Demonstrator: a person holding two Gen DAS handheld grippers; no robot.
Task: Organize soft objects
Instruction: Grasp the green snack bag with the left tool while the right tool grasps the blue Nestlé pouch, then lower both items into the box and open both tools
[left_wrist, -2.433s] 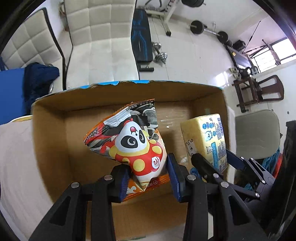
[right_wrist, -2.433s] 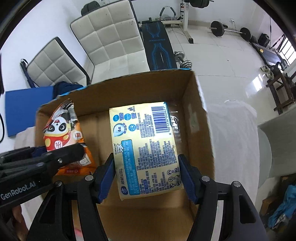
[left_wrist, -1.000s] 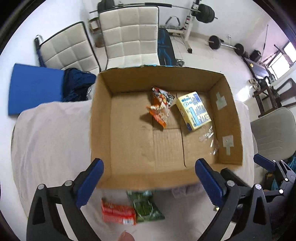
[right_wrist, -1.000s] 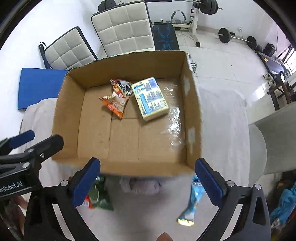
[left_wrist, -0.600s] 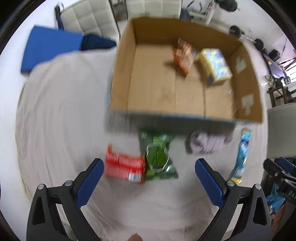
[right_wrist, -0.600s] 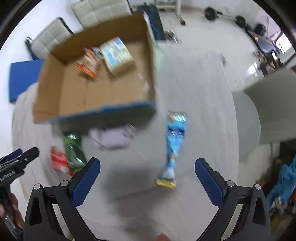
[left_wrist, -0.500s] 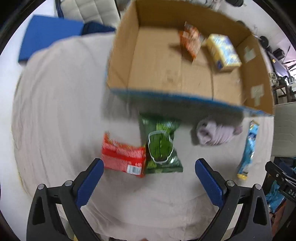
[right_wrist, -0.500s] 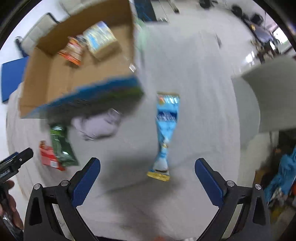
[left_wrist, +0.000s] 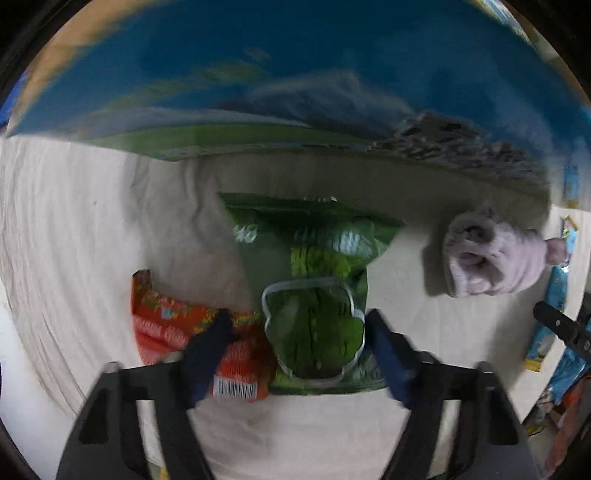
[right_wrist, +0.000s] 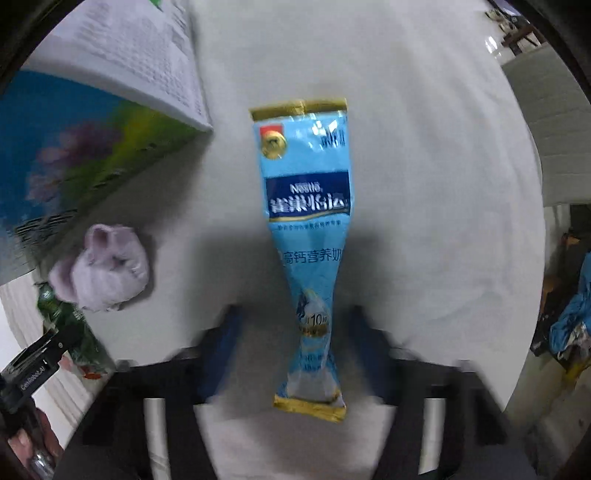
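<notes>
Where box (left_wrist: 295, 74) looms, sock (left_wrist: 491, 254) beside.

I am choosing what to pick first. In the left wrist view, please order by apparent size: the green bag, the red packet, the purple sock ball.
1. Green bag, clearly largest as it looks here.
2. Red packet and purple sock ball look about alike; the left fingers cover part of the packet, so I will not rank these two.

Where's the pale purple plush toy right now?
The pale purple plush toy lies on the white cloth beside the box's printed wall, between the green snack bag and the long light-blue sachet.
</notes>
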